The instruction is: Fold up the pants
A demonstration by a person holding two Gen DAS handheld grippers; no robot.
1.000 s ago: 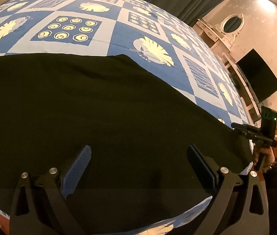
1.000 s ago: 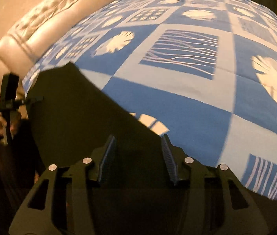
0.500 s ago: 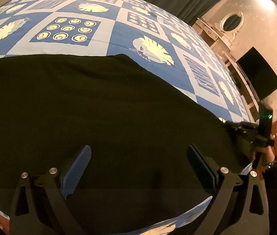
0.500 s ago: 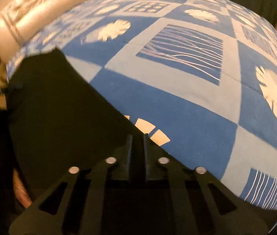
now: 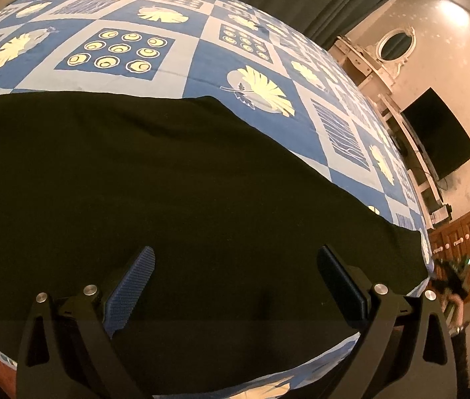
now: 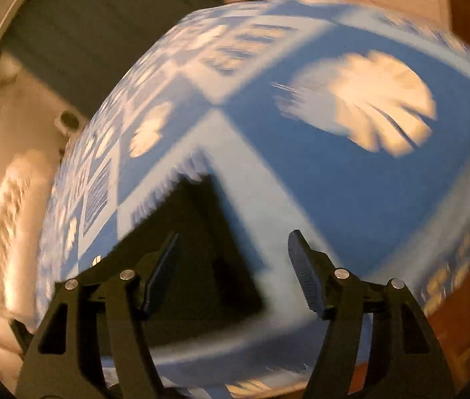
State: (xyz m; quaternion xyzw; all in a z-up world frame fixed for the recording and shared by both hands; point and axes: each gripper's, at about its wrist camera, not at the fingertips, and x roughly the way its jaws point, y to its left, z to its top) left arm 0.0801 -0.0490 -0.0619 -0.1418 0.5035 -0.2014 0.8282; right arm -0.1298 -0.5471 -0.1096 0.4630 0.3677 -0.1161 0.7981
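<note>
On a bed [image 5: 201, 63] covered by a blue and white patchwork bedspread with cream leaf prints, black pants [image 5: 168, 199] lie spread flat across the near side, filling most of the left wrist view. Their far edge runs straight, then slants down to the right toward the bed's edge.

The left tool [image 5: 235, 279] hovers low over the near part of the pants. Its two dark textured fingers [image 5: 132, 282] stand wide apart, and nothing is held between them. It seems poised there to take hold of the near edge for a fold.

The right wrist view is heavily blurred. The right tool [image 6: 233, 269] is also spread open and empty. Beneath it a dark pointed corner of the pants [image 6: 198, 249] rests on the bedspread, between and just ahead of the fingers. From the left view, the right tool [image 5: 454, 276] shows only as a small blurred shape past the far right end of the pants.

With both tools open, the cloth lies loose on the bed, apparently laid out smooth before the next fold. A dark television [image 5: 437, 136] hangs on the wall beyond.
</note>
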